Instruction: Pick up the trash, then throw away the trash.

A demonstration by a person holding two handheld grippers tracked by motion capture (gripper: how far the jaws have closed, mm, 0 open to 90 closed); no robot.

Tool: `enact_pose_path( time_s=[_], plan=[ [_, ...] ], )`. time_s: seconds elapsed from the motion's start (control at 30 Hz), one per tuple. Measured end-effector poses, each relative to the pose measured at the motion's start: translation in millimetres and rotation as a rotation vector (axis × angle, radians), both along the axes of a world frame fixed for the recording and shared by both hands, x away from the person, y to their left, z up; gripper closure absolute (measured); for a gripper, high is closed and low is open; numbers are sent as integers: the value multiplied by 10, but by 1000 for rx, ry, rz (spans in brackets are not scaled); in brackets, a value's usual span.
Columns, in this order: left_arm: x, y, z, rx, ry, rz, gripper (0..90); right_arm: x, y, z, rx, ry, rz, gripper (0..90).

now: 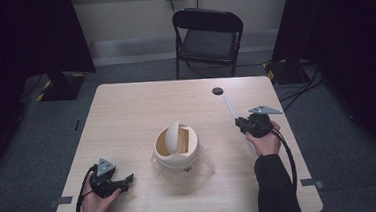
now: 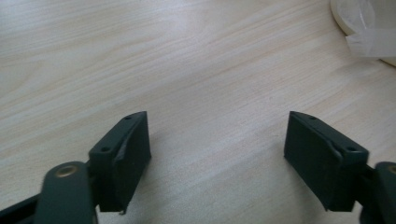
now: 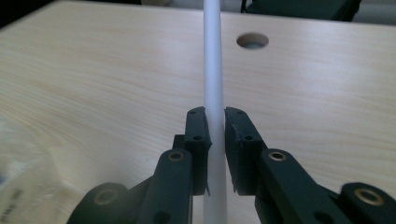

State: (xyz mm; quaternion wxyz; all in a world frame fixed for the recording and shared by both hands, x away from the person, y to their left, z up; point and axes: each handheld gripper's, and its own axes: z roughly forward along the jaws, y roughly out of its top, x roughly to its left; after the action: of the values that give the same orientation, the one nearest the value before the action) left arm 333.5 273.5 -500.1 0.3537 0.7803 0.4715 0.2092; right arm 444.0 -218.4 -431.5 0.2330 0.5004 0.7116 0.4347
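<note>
Rod [image 3: 214, 70] white, thin, straight | clamped in right gripper [image 3: 215, 135]

Cream pot [image 1: 177, 148] mid-table, open tabletop [image 1: 126, 115] around.

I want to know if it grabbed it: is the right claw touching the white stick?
Touching. The right gripper view shows the right claw shut on the white stick.

- A white rod [image 3: 214, 70] is showing between black jaws.
- A cream bowl [image 1: 177, 148] is sitting on the pale wood-grain table [image 1: 127, 120].
- A black chair [image 1: 208, 34] is standing behind.
</note>
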Motion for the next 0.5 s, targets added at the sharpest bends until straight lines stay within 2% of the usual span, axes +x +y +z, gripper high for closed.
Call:
enact_pose_path(
  time_s=[0.03,0.1,0.13,0.17,0.2,0.23,0.33,0.37,0.4,0.47,0.5],
  plan=[
    [-2,1,0,-2,-2,0,241,-17,-6,11,9,-11,3,807],
    [-11,7,0,-9,-9,-2,292,-128,-41,83,54,-78,19,808],
    [-11,7,0,-9,-9,-2,307,-128,-41,83,54,-78,19,808],
    [-15,17,4,-8,-12,-9,325,-191,-66,116,79,-118,28,808],
    [-15,17,4,-8,-12,-9,339,-191,-66,116,79,-118,28,808],
    [-22,27,8,-29,-15,-10,349,-258,-95,141,102,-159,33,808],
    [-27,36,25,-44,-22,-6,361,-304,-118,155,124,-185,39,808],
    [-33,42,68,-68,-41,-1,362,-334,-143,184,132,-201,49,808],
    [-33,42,68,-68,-41,-1,363,-345,-153,198,136,-209,49,808],
    [-61,48,156,-92,-102,6,363,-365,-175,231,148,-225,52,808],
    [-70,53,174,-100,-112,7,364,-372,-185,249,152,-237,53,807]
  ],
)
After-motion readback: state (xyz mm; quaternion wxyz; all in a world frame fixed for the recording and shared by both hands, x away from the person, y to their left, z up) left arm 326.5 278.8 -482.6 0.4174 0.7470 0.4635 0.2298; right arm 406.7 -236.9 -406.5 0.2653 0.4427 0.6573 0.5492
